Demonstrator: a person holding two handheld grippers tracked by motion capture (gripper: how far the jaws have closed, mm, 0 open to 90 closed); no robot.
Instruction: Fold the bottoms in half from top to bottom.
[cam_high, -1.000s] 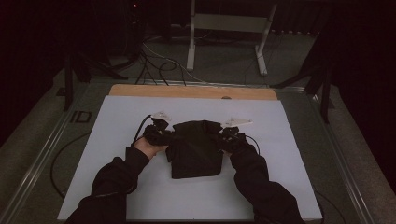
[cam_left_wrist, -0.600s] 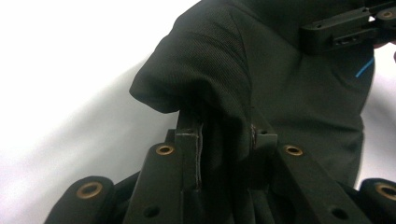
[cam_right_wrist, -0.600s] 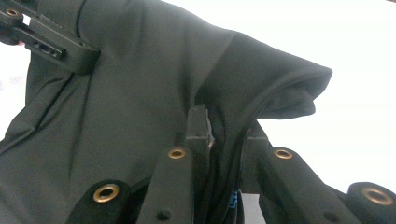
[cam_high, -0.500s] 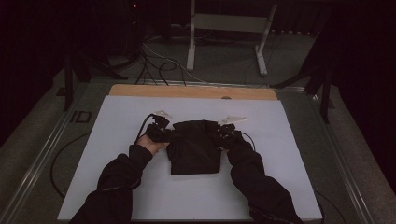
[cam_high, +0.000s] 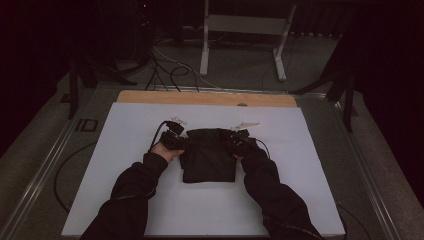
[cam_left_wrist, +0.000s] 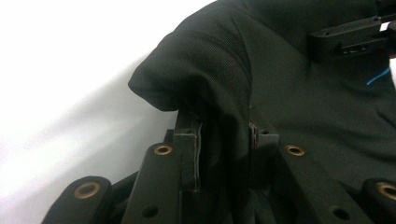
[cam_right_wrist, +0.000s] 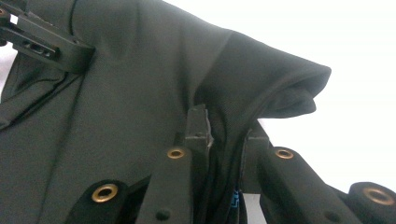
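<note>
White sheet-covered tabletop (cam_high: 150, 200) with a wooden strip (cam_high: 205, 98) along its far edge, dark room beyond, metal stand legs (cam_high: 240, 40) and cables on the floor past that strip. Folded black fabric garment (cam_high: 209, 156) lies near the middle of the tabletop, well short of the wooden strip. Left gripper (cam_high: 176, 140) sits at the garment's far-left corner, right gripper (cam_high: 239, 140) at its far-right corner, both hands coming in from the near edge in dark sleeves (cam_high: 131, 200). Left gripper view: black jaws clamped on a bunched fold of the garment (cam_left_wrist: 219, 93), cloth pinched between the pads, fold rising above them. Right gripper view: same story, jaws pinching a thick fold of the garment (cam_right_wrist: 261, 88), corner lifted off the white surface. Other gripper visible across the cloth in each view.
</note>
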